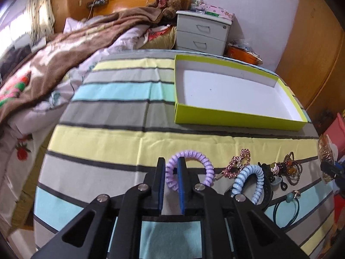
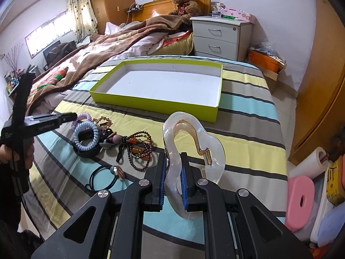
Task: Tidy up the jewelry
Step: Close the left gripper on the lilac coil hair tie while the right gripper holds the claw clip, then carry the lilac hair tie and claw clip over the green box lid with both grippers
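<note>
The left gripper (image 1: 171,172) is clamped nearly shut on one side of the lilac spiral plastic hair tie (image 1: 189,167), which rests on the striped bed sheet (image 1: 107,142) at the left end of the heap of hair ties and bead bracelets (image 2: 138,146), probably because it is easiest to reach there. The right gripper (image 2: 174,168) is closed on the lower loop of the clear plastic claw hair clip (image 2: 189,142), held upright clear of the sheet. The empty lime-green cardboard tray with white inside (image 2: 155,105) lies beyond both, apparently as the destination.
</note>
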Tool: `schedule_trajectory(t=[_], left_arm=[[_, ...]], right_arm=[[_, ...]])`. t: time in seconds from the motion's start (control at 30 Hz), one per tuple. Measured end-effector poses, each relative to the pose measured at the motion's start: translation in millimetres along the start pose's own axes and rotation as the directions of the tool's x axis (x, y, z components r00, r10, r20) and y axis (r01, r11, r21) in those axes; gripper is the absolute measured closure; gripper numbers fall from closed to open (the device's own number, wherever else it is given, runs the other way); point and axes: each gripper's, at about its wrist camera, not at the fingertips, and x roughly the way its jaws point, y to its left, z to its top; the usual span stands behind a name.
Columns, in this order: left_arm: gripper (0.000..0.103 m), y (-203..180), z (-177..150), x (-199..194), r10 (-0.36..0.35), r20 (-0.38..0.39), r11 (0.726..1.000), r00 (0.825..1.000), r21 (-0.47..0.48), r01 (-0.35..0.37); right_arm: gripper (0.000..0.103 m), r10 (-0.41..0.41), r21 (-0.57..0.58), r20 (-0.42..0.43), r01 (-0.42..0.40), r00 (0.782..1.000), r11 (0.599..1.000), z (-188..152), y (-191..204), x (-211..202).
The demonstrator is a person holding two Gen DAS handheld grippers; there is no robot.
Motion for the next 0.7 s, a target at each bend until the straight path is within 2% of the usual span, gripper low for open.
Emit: schedule_trajectory(t=[0.03, 0.1, 0.17, 0.2, 0.3, 0.43, 0.57, 0.7], left_arm=[[0.090, 1, -2, 1, -0.001, -0.010, 1.000, 1.000, 0.005, 0.001], [0.080, -1, -7, -2, -0.003, 0.009, 1.000, 1.000, 0.026, 0.003], [0.056, -4, -11, -8, -0.031, 0.035, 0.998, 0.999, 0.063, 0.029], [0.053, -7, -13, -11, -0.049, 0.045, 0.995, 0.998, 0.087, 0.045], [0.053, -15, -18, -14, -0.073, 0.060, 0.984, 0.996, 0.167, 0.062], [0.054, -25, -18, -5, -0.075, 0.028, 0.972, 0.997, 0.223, 0.067], [0.060, -33, -18, -3, -0.047, 0.042, 0.955, 0.998, 0.295, 0.033], [0.066, -41, -22, -7, -0.066, 0.040, 0.928, 0.997, 0.370, 0.047]], right_arm=[[0.090, 0.001, 0.002, 0.002, -0.001, 1.000, 1.000, 0, 0, 0], [0.090, 0.003, 0.007, 0.003, -0.003, 1.000, 1.000, -1, -2, -1], [0.090, 0.004, 0.010, 0.004, -0.004, 1.000, 1.000, -2, -3, -1], [0.090, 0.006, 0.013, 0.003, -0.006, 1.000, 1.000, -2, -3, -1], [0.090, 0.006, 0.013, 0.004, -0.006, 1.000, 1.000, -3, -3, -1], [0.090, 0.007, 0.017, 0.004, -0.007, 1.000, 1.000, -4, -3, -2], [0.090, 0.007, 0.022, 0.004, -0.007, 1.000, 1.000, -4, -4, -2], [0.090, 0.007, 0.025, 0.002, -0.007, 1.000, 1.000, -4, -4, -1]])
